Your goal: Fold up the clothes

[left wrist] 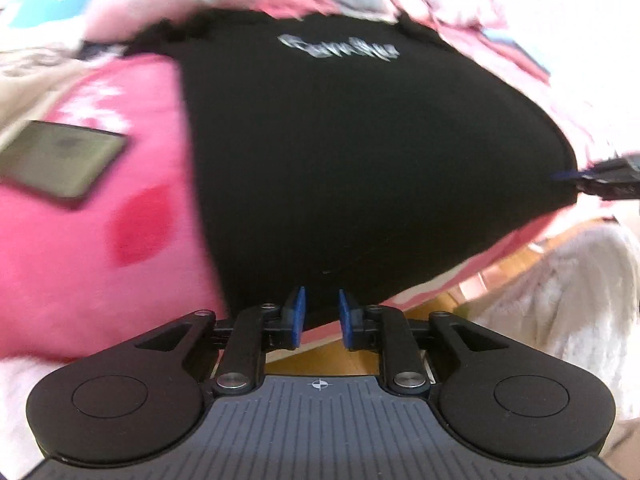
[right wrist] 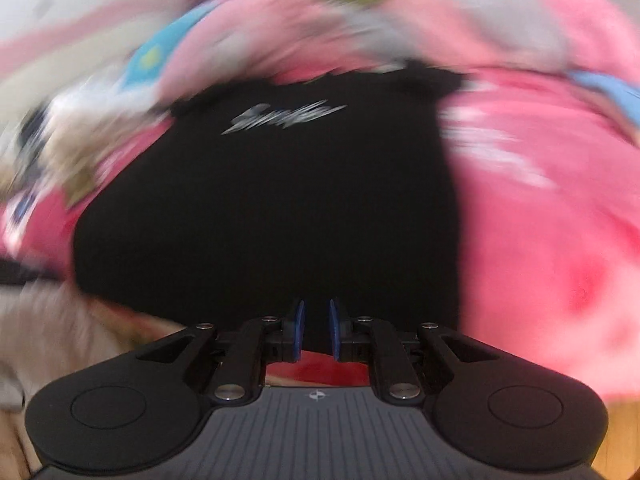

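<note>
My left gripper [left wrist: 322, 317], black-armed with blue pads, sits nearest, its jaws parted by a narrow gap at the near hem of the black cotton T-shirt [left wrist: 340, 160]; whether the pads pinch the cloth I cannot tell. My right gripper [right wrist: 317, 330] is likewise slightly parted at the shirt's [right wrist: 260, 220] near hem, and its hold is just as unclear, the view being badly blurred.

The shirt lies flat, spread away from both tools, its long axis running from the hem by my fingers to the collar at the far end. The silver lettering [left wrist: 339, 47] sits near that far end. In the left view my right tool shows as a dark shape [left wrist: 608, 178] touching the shirt's right edge.

Under the shirt is a bright pink fleece blanket [left wrist: 100, 240] with red spots and white marks. A dull rectangular phone-like slab [left wrist: 60, 160] rests on the blanket, left of the shirt and apart from it. A white fluffy textile [left wrist: 560, 300] lies to the right, beyond a strip of wooden floor [left wrist: 432, 304]
</note>
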